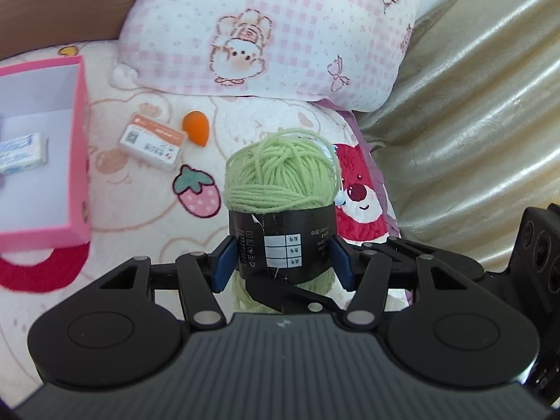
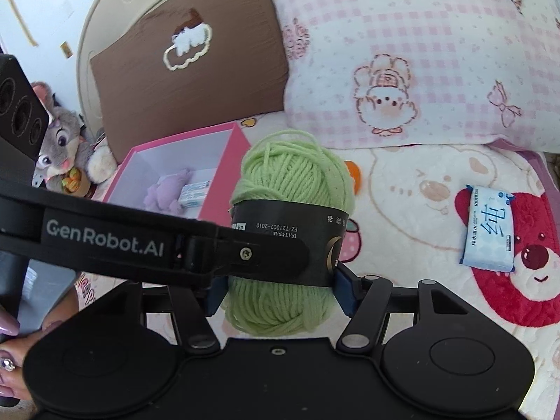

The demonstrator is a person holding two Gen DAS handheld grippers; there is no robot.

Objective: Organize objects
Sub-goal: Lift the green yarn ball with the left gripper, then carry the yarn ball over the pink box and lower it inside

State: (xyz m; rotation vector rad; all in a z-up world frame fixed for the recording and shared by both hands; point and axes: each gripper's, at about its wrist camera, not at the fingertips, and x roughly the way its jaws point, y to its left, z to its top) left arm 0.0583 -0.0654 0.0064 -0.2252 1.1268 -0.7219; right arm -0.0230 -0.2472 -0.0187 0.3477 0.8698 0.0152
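A green yarn ball (image 1: pixel 280 175) with a black paper band hangs above the bed between both grippers. My left gripper (image 1: pixel 282 262) is shut on it, blue pads pressed on the band's two sides. In the right wrist view my right gripper (image 2: pixel 280 292) has its blue pads against the yarn ball (image 2: pixel 290 175) with no gap showing. The left gripper's finger (image 2: pixel 262 252) crosses in front of the band. An open pink box (image 1: pixel 78 140) lies to the left, also in the right wrist view (image 2: pixel 224 175), holding a purple plush (image 2: pixel 164 192) and a small pack (image 2: pixel 194 192).
On the quilt lie an orange sponge (image 1: pixel 196 127), an orange-white carton (image 1: pixel 152 141) and a blue tissue pack (image 2: pixel 488 227). A pink check pillow (image 1: pixel 262 35) and brown cushion (image 2: pixel 185 52) stand behind. A plush rabbit (image 2: pixel 63 147) sits far left. Gold fabric (image 1: pixel 472 105) borders the right.
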